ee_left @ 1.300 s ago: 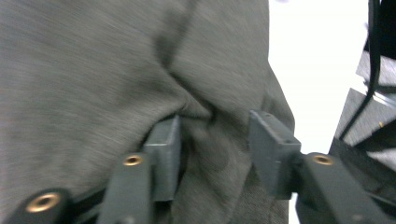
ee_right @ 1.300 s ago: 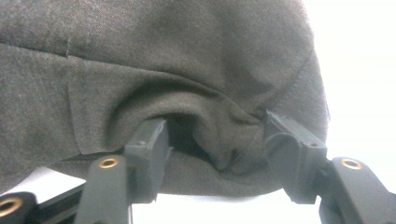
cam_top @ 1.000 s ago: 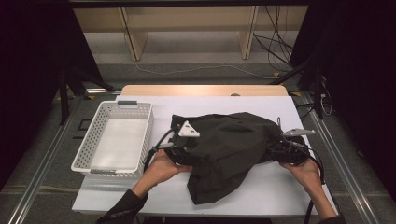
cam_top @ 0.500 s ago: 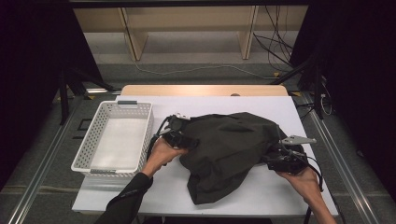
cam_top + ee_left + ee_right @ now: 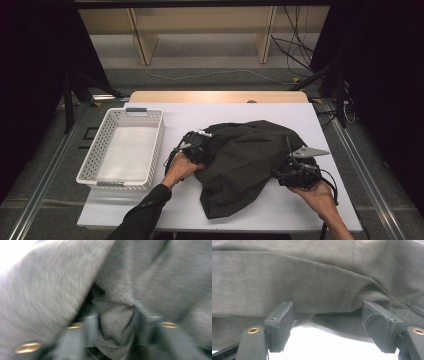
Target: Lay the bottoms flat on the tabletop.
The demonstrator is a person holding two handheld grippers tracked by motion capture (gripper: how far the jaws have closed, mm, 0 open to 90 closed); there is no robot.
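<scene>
A dark olive garment point(image 5: 247, 162) lies crumpled on the white table point(image 5: 190, 117), stretched between the two grippers. The left gripper point(image 5: 196, 148) sits at the cloth's left edge, gripped by the person's left hand point(image 5: 179, 167), whose dark sleeve point(image 5: 142, 220) runs down toward the near table edge. In the left gripper view the jaws stand narrow, with a bunched fold of the garment point(image 5: 115, 322) pinched between them; the picture is blurred, yet the cloth plainly fills the gap and rises in folds above and to both sides of the jaws.

The right gripper point(image 5: 295, 172) lies at the garment's right edge, held by the right hand point(image 5: 315, 192), with its grey three-cornered plate point(image 5: 310, 151) on top. In the right gripper view its jaws stand wide apart, and the hem of the garment point(image 5: 324, 290) hangs across the gap just ahead of them, slightly raised off the bright table point(image 5: 324, 345) beneath; the cloth touches or nearly touches the inner tips of both jaws, but nothing is clamped.

A white perforated basket point(image 5: 122, 150) stands on the table just to the left of the left gripper, apart from the cloth. Beyond both grippers, past the far table edge, a wooden shelf frame point(image 5: 200, 30) stands on the floor, with cables point(image 5: 300, 55) trailing at its right.
</scene>
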